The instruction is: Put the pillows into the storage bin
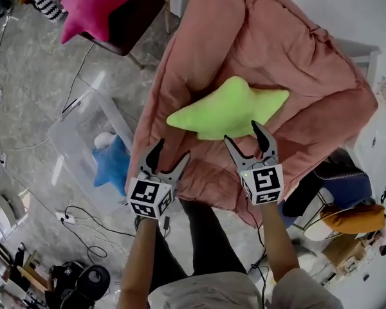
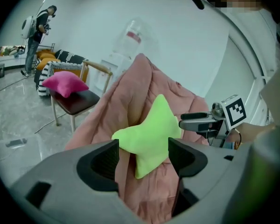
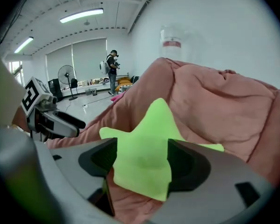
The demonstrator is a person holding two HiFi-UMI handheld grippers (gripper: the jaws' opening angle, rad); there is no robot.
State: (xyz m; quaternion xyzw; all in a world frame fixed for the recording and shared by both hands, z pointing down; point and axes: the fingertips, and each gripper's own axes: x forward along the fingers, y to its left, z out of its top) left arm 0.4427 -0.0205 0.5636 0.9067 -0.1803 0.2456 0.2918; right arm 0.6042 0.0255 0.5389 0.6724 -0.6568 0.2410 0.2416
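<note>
A pink quilt (image 1: 276, 56) lies heaped, with the green star pillow (image 1: 228, 108) resting on top of it. Only the head view shows the clear storage bin (image 1: 74, 131) on the floor to the quilt's left, with a blue star pillow (image 1: 112, 165) inside. The head and left gripper views both show a magenta star pillow (image 1: 90, 5) on a chair (image 1: 132, 18). The right gripper view shows a standing fan (image 3: 64, 73) far off. The left claw (image 1: 173, 148) and the right claw (image 1: 242, 131) are both spread and pinch nothing, near the green pillow's closer edge.
</note>
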